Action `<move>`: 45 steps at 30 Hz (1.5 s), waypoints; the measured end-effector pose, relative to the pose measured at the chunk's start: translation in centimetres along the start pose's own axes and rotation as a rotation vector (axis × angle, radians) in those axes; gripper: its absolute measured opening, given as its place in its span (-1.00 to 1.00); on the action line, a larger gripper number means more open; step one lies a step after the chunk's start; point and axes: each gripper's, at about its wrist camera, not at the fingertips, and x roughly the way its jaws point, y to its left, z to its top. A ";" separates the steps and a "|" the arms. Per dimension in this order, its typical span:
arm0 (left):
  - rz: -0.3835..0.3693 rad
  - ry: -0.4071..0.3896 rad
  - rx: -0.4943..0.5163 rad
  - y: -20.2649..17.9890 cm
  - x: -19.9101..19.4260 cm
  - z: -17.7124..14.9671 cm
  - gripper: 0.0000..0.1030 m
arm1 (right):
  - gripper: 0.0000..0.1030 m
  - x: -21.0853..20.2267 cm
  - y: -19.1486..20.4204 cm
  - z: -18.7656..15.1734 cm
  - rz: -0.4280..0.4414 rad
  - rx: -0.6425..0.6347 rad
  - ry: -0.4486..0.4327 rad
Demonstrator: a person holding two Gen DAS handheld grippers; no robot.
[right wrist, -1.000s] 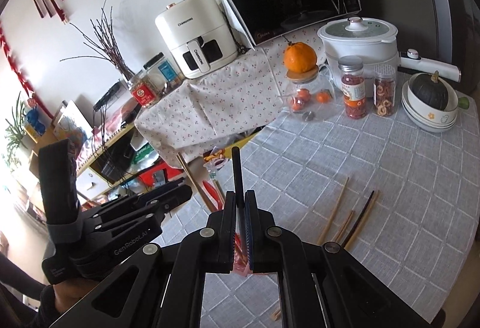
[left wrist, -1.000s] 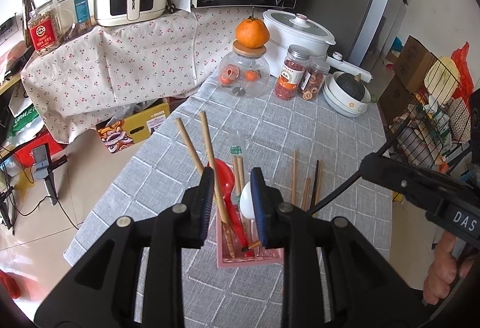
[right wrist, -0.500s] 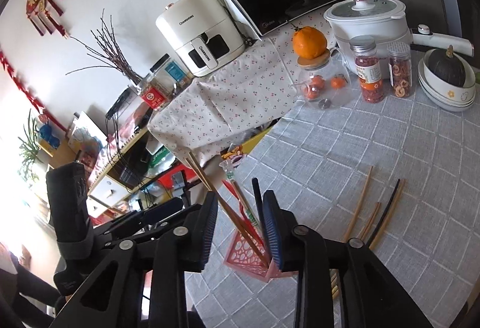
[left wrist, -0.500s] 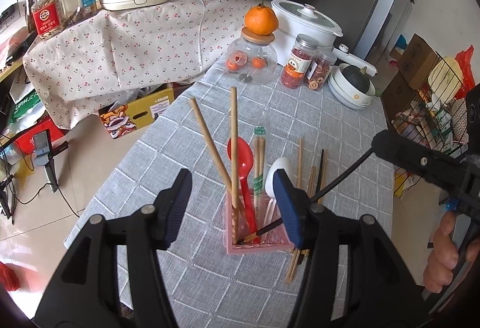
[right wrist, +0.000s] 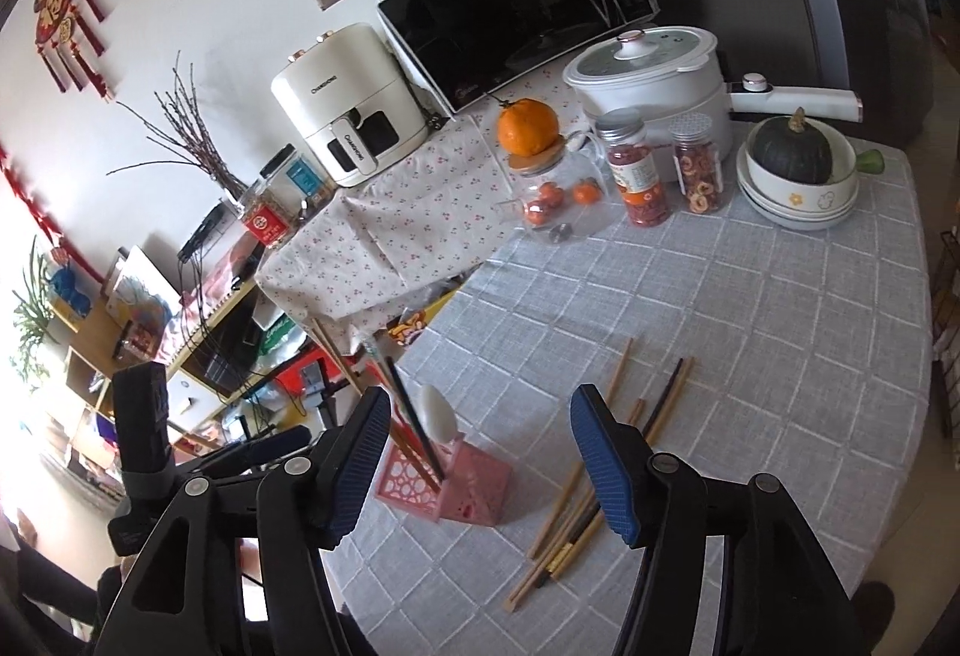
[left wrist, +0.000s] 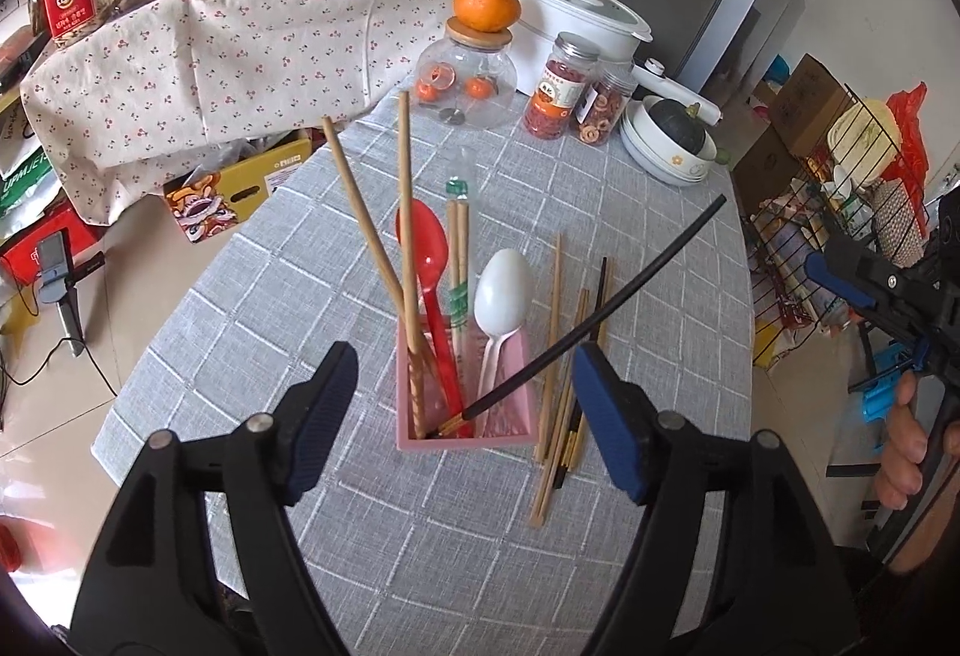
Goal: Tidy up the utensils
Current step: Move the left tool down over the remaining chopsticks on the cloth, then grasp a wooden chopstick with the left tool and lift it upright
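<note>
A pink utensil holder (left wrist: 501, 413) (right wrist: 462, 494) stands on the grey checked tablecloth (left wrist: 300, 296). It holds two wooden chopsticks (left wrist: 366, 230), a red spoon (left wrist: 423, 242), a white spoon (left wrist: 503, 290), wrapped chopsticks (left wrist: 459, 248) and a black chopstick (left wrist: 600, 317) leaning right. Several loose chopsticks (left wrist: 558, 404) (right wrist: 576, 500) lie on the cloth right of the holder. My left gripper (left wrist: 465, 416) is open and empty, just in front of the holder. My right gripper (right wrist: 480, 461) is open and empty, above the holder and loose chopsticks; it also shows in the left wrist view (left wrist: 840, 278).
At the table's far end stand a glass jar with an orange on top (left wrist: 474, 74), two snack jars (left wrist: 555, 95), stacked bowls with a squash (left wrist: 672, 146) and a white cooker (left wrist: 576, 26). A wire rack (left wrist: 810, 212) stands right of the table. The floor drops off left.
Both grippers opened and pulled back. The black chopstick left my right gripper and now leans in the holder. The wooden chopstick left my left gripper and stands in the holder.
</note>
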 end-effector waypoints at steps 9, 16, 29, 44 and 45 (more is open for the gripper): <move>-0.024 0.009 0.122 -4.2 0.0 -0.5 0.56 | 0.49 -2.6 -5.3 -2.3 -0.145 0.021 0.037; -0.056 0.049 0.211 -8.0 1.4 -0.8 0.57 | 0.52 -3.2 -8.8 -3.5 -0.235 0.035 0.088; -0.002 0.197 0.312 -15.8 9.0 0.7 0.34 | 0.52 -2.2 -13.4 -3.6 -0.321 0.085 0.164; 0.263 0.339 0.190 -14.0 23.6 4.9 -0.68 | 0.52 0.5 -18.2 -3.6 -0.373 0.119 0.260; 0.265 0.340 0.186 -13.8 24.1 5.0 -0.69 | 0.52 0.7 -18.4 -3.6 -0.378 0.115 0.265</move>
